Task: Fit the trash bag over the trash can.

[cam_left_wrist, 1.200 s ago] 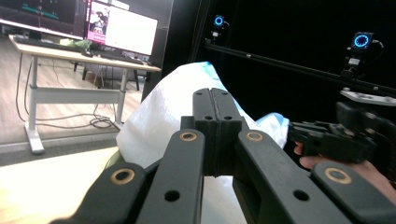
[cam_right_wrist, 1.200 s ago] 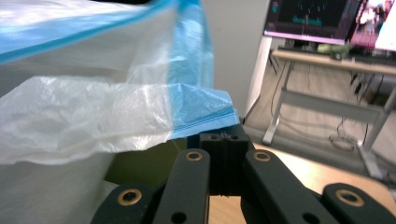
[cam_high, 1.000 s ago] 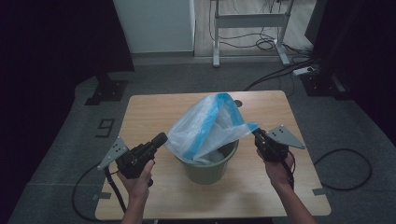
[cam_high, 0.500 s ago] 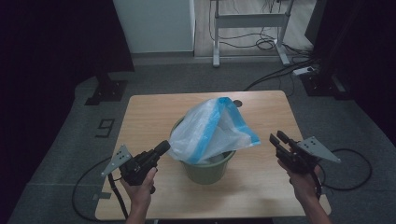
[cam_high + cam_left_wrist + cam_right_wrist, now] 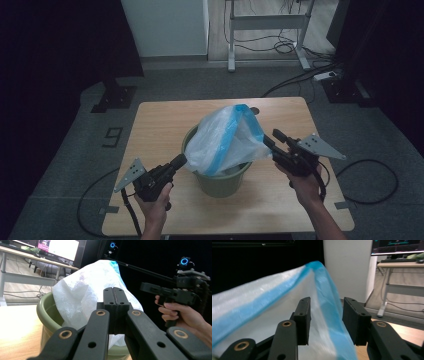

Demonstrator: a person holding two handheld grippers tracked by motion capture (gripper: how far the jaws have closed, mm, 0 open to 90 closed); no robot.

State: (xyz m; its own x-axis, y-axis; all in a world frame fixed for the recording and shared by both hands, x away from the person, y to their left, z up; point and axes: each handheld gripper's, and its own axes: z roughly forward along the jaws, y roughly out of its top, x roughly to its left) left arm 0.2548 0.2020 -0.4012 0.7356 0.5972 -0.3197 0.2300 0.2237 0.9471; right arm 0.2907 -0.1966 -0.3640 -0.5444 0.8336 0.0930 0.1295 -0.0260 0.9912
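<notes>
Left gripper (image 5: pixel 115 312) jaws shut, hiding any pinched bag (image 5: pixel 225 140); right gripper (image 5: pixel 325 322) jaws have just been opening around its blue edge.

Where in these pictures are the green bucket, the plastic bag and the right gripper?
green bucket (image 5: pixel 220 182): high view, on its front wall.
plastic bag (image 5: pixel 220 137): high view, on its white side above the bucket.
right gripper (image 5: pixel 325 320): right gripper view, midway between its open fingertips.

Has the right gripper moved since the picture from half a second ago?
Yes. The right gripper moved back toward the green plastic bucket, its just-opening jaws now around the white-and-blue plastic bag's edge.
</notes>
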